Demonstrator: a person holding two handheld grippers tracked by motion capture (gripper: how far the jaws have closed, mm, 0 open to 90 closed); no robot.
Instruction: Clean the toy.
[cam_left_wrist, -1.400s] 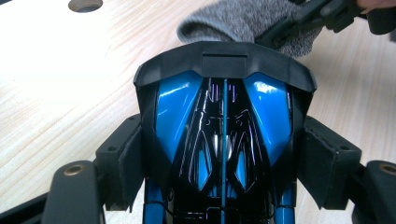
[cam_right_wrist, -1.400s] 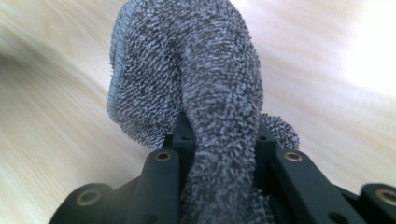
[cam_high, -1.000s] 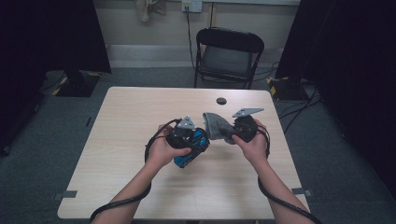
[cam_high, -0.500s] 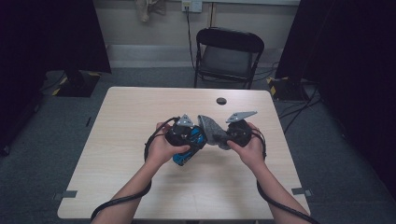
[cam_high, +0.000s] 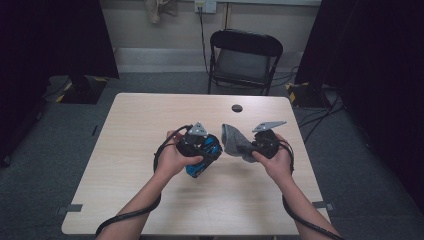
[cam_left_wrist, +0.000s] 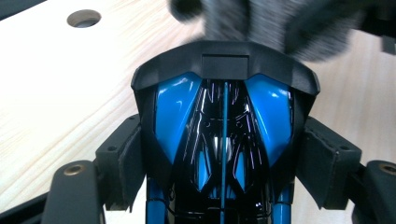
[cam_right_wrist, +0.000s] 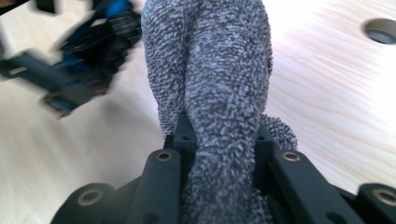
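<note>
toy car (cam_high: 204, 156) left of cloth (cam_high: 235, 142) (just beside), table hole (cam_high: 237, 108) behind both, chair (cam_high: 243, 59) beyond table (cam_high: 135, 130)

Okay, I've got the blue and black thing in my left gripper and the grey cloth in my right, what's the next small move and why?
Probably bring the grey cloth the last bit leftward onto the blue and black object and begin wiping. The right gripper is clamped on the cloth, the left gripper clasps the object by its sides, and the cloth hangs just beside it, contact unclear.
</note>
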